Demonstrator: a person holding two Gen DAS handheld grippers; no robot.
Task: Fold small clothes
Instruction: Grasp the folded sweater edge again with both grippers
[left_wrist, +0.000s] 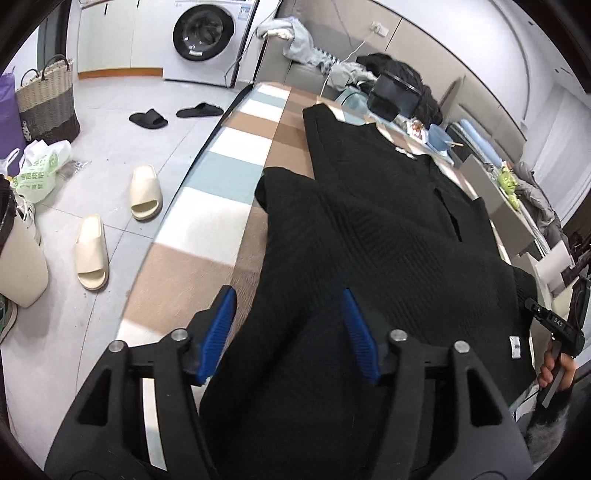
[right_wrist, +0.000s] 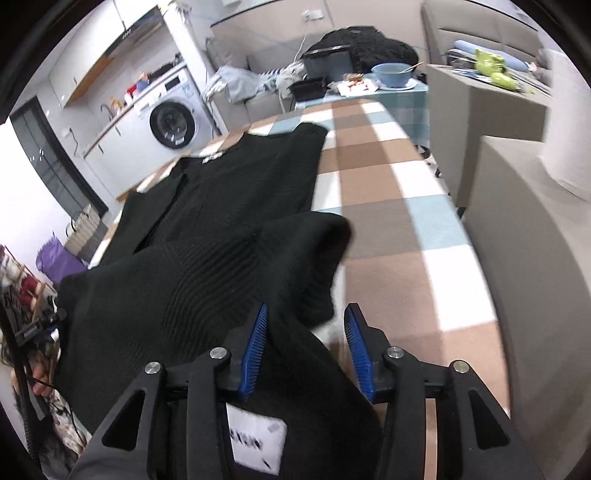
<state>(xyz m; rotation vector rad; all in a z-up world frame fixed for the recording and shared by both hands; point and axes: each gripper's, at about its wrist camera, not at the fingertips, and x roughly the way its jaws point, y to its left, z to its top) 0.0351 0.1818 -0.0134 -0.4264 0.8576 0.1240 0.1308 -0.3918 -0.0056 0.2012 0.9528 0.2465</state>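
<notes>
My left gripper (left_wrist: 288, 332) sits over the near edge of the tabletop (left_wrist: 221, 177), its blue fingers (left_wrist: 218, 332) spread wide, with a fold of the black knit garment (left_wrist: 388, 229) running up between them; neither pad presses on it, as far as I can see. The right gripper (right_wrist: 306, 347) is spread too, its fingers (right_wrist: 255, 347) standing apart around another bunched fold of the same garment (right_wrist: 207, 229), and the right-hand pad looks clear of the cloth.

The garment lies along the middle of the checked tabletop (right_wrist: 388, 184), its neck label toward the far edge and its lower part humped up toward me. A small white tag shows on the hem near the near right corner.

Containers now. At the far end of the tabletop stands a blue bowl (right_wrist: 391, 72) with a utensil sticking out; what is in it I cannot make out. Beside it is a black box (right_wrist: 327, 59), contents hidden. A smaller black tray (right_wrist: 308, 88) sits in front of it.

On the floor to the left stands a woven basket (left_wrist: 48, 99), its inside out of sight, with a green-printed plastic bag (left_wrist: 40, 170) close by. Cream slippers (left_wrist: 144, 192) and black slippers (left_wrist: 147, 119) lie on the tiles before the washing machine (left_wrist: 207, 37).
</notes>
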